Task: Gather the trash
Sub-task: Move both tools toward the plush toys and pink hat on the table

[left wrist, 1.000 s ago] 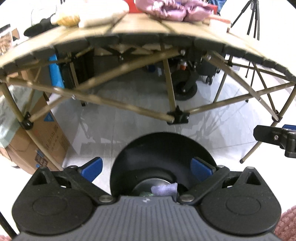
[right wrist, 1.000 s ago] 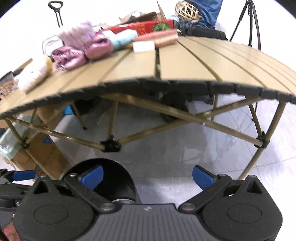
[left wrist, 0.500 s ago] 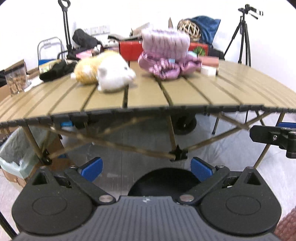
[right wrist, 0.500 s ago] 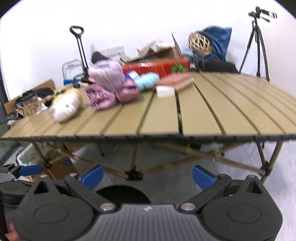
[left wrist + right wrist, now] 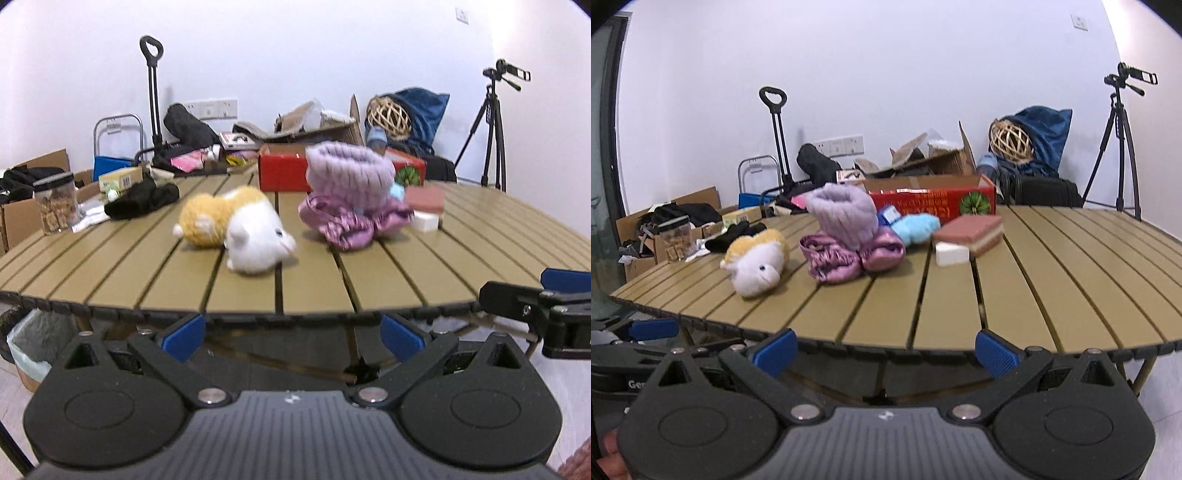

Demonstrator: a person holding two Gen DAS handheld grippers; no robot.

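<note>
Both held wide apart and empty at the lower edge of each frame: left hand-held gripper (image 5: pixel 291 334) and right hand-held gripper (image 5: pixel 886 349), blue pads just below the near rim of the slatted tan table (image 5: pixel 1052 280). Spread across mid-frame on the table: a white-and-orange plush toy (image 5: pixel 757 264) lying on its side, crumpled shiny purple wrapping (image 5: pixel 849 254) under a ribbed lilac knit piece (image 5: pixel 846 212), a light-blue fluffy wad (image 5: pixel 918 227), a small white block (image 5: pixel 952 253) touching a pink layered sponge (image 5: pixel 971 229). Behind these, a red carton (image 5: pixel 934 199).
</note>
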